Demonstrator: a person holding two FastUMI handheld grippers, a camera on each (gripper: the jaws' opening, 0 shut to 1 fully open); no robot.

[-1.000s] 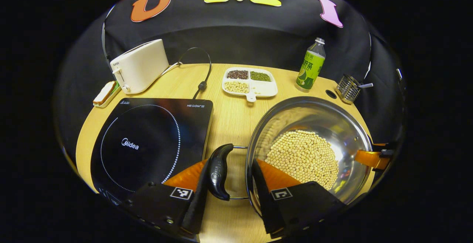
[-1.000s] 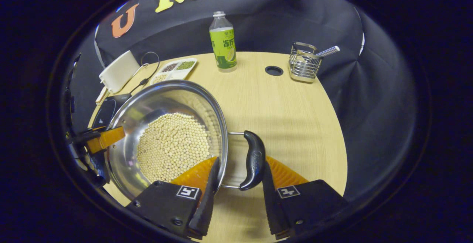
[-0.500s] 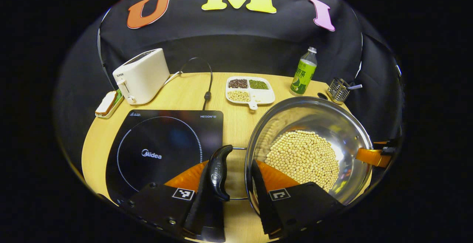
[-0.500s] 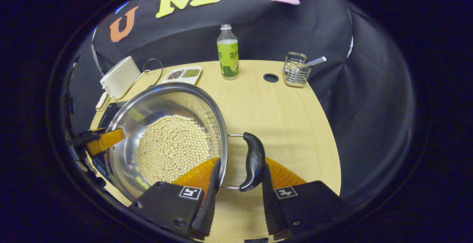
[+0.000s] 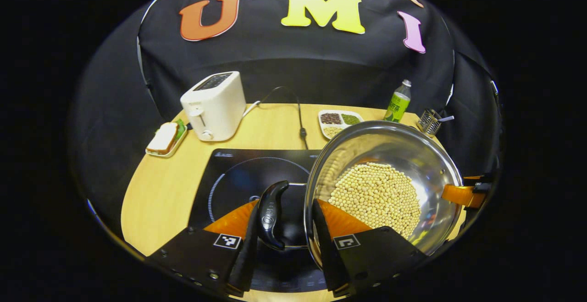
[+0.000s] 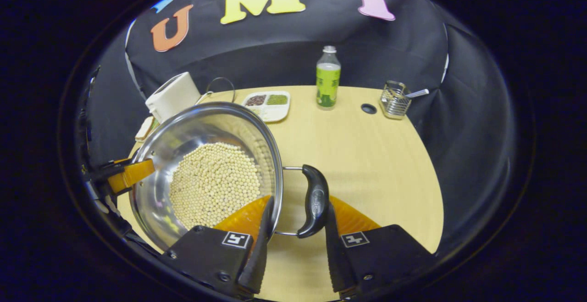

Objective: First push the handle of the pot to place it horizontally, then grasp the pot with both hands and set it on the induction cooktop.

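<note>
Both grippers carry the pot [image 5: 385,187] in the air over the table [image 6: 367,155]; it sits partly above the induction cooktop [image 5: 238,173], not yet centred on the ring.

Left gripper [image 5: 284,233]: fingers straddle the black side handle [image 5: 270,215] and the pot wall; outer finger against the handle, inner finger inside the rim; looks pinched on the handle-and-rim, though contact on the inner side is hard to confirm.

Right gripper [image 6: 293,228]: same grip mirrored on the other handle [image 6: 314,205]; one finger inside the rim, one outside the handle; reads as clamped.

Load: pot holds a thick layer of soybeans [image 6: 213,182], heaped toward the near wall; the pot appears tilted to each camera, but fisheye makes true level impossible to judge.

Risks from here:
- grip is on narrow loop handles; uneven lift between the two hands could pivot the pot and spill beans;
- handles may swing on their wire brackets; a slip would drop one side onto the glass top;
- lowering off-centre leaves the base overhanging the cooktop edge;
- toaster [image 5: 213,104] and its cable [image 5: 298,114] lie just behind the cooktop; overshoot could snag the cable;
- divided tray [image 6: 268,104] and bottle [image 6: 328,79] stand well apart, low risk.
</note>
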